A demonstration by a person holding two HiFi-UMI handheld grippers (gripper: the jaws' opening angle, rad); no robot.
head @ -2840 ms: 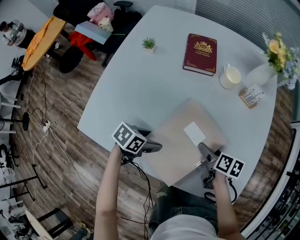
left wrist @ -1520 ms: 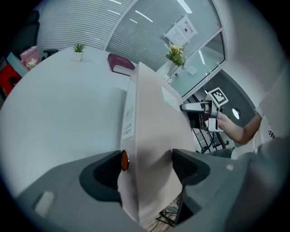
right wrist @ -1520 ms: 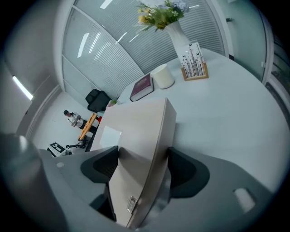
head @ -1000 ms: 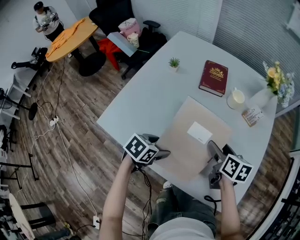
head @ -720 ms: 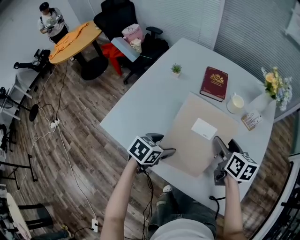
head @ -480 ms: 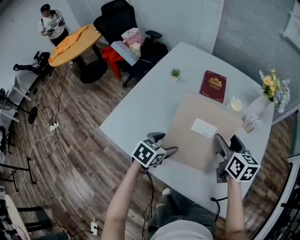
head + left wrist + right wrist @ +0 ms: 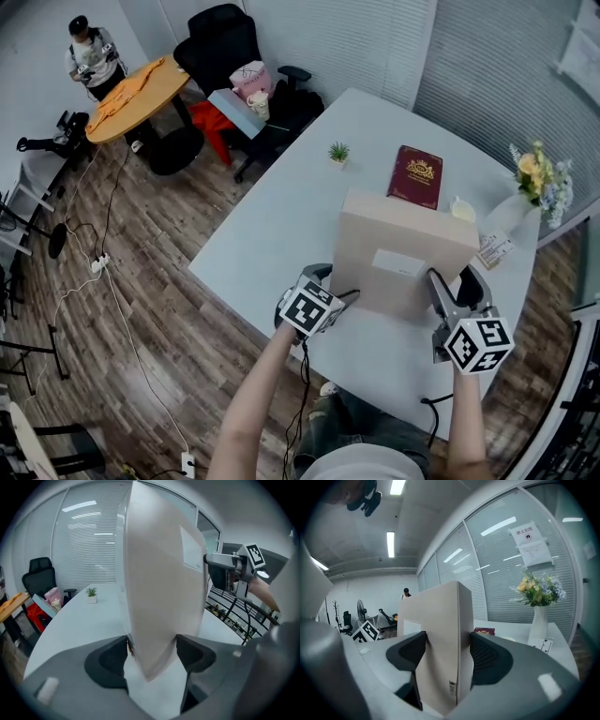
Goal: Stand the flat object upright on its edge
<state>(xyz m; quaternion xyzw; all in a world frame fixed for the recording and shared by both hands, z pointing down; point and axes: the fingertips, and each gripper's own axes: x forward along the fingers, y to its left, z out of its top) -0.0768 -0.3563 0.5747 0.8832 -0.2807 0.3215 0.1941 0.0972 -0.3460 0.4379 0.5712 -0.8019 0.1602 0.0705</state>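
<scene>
A flat tan cardboard box (image 7: 403,253) with a white label stands nearly upright on its near edge on the pale table (image 7: 281,216). My left gripper (image 7: 342,298) clamps its lower left corner. In the left gripper view, both pads press the box (image 7: 159,588) at that gripper (image 7: 152,651). My right gripper (image 7: 441,286) grips the box's right end. Its jaws have just been closing, with the box (image 7: 440,634) between the pads of that gripper (image 7: 447,651). The box's far side is hidden.
Behind the box lie a red book (image 7: 414,175), a small potted plant (image 7: 337,152), a white cup (image 7: 459,210), a card (image 7: 490,248) and a vase of flowers (image 7: 525,197). Black chairs and a round orange table (image 7: 127,98) stand on the wooden floor at the left.
The box has swung up from lying flat to standing nearly on its near edge. Both grippers stayed clamped on it and rose with it.
</scene>
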